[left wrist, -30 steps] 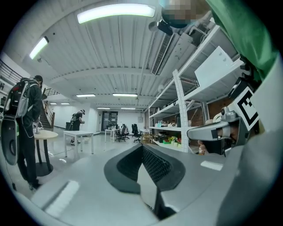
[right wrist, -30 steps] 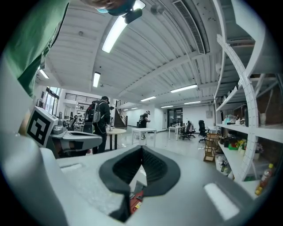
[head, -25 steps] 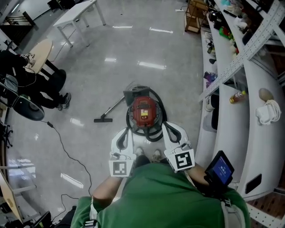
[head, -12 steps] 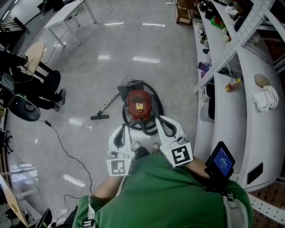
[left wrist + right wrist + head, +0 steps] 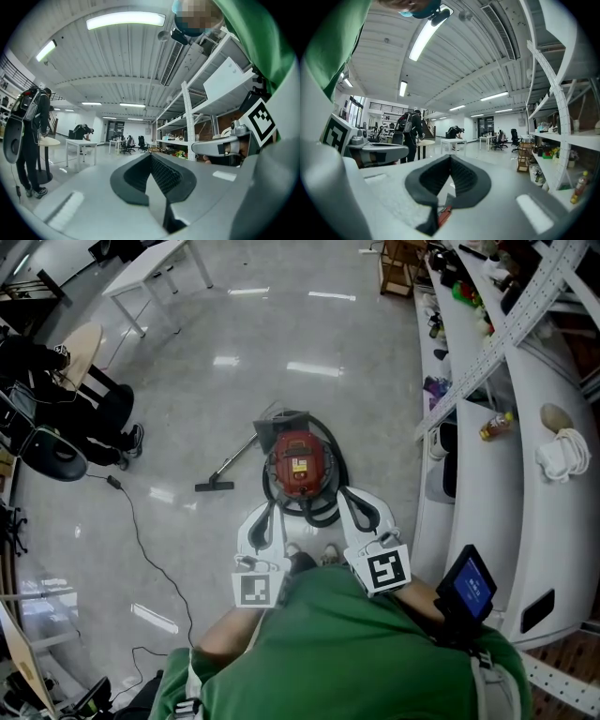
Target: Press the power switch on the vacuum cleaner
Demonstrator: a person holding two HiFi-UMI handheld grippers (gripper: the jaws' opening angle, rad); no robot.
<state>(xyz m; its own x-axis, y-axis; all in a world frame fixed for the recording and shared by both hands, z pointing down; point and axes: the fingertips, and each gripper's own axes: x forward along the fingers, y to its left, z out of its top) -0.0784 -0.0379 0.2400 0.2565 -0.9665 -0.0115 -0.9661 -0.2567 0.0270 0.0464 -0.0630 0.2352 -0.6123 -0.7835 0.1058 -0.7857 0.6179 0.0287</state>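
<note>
Your left gripper [image 5: 263,521]: jaws pressed together, holding nothing | your right gripper [image 5: 362,512]: jaws together, empty | red vacuum cleaner [image 5: 298,465]: on the floor [image 5: 187,409] just ahead of both tips, black hose [image 5: 323,514] looped round it

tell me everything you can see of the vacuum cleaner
The vacuum is a round red canister with a yellow label on top, upright on the glossy grey floor. A black hose loops around it. A thin wand runs left to a dark nozzle lying flat on the floor. A dark flat part sits at its far side. Nothing else seems to touch it.
</note>
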